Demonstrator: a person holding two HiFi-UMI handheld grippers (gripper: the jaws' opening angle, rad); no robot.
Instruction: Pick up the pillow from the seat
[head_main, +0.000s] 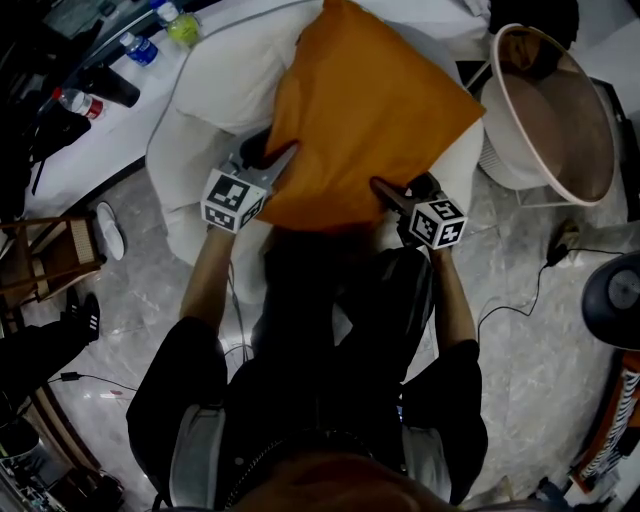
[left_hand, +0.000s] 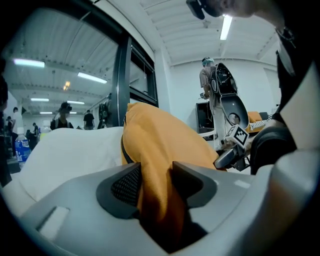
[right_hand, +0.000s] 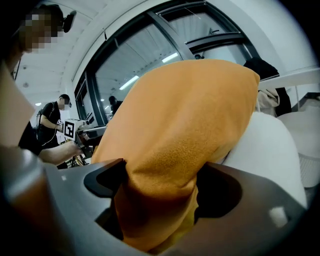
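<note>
An orange pillow (head_main: 370, 120) lies tilted over the white cushioned seat (head_main: 215, 80), its near edge raised off it. My left gripper (head_main: 275, 165) is shut on the pillow's near-left edge. My right gripper (head_main: 385, 195) is shut on the near-right edge. In the left gripper view a thin fold of the pillow (left_hand: 160, 150) is squeezed between the jaws of the left gripper (left_hand: 155, 182). A thicker bunch of the pillow (right_hand: 185, 130) fills the jaws of the right gripper (right_hand: 160, 185) in the right gripper view. The pillow's underside and the seat beneath it are hidden.
A round pinkish basket (head_main: 550, 120) stands right of the seat. Bottles (head_main: 140, 48) lie at the far left, with a wooden chair (head_main: 50, 250) and a white shoe (head_main: 110, 230) on the floor. A cable (head_main: 520, 300) runs over the tiles on the right.
</note>
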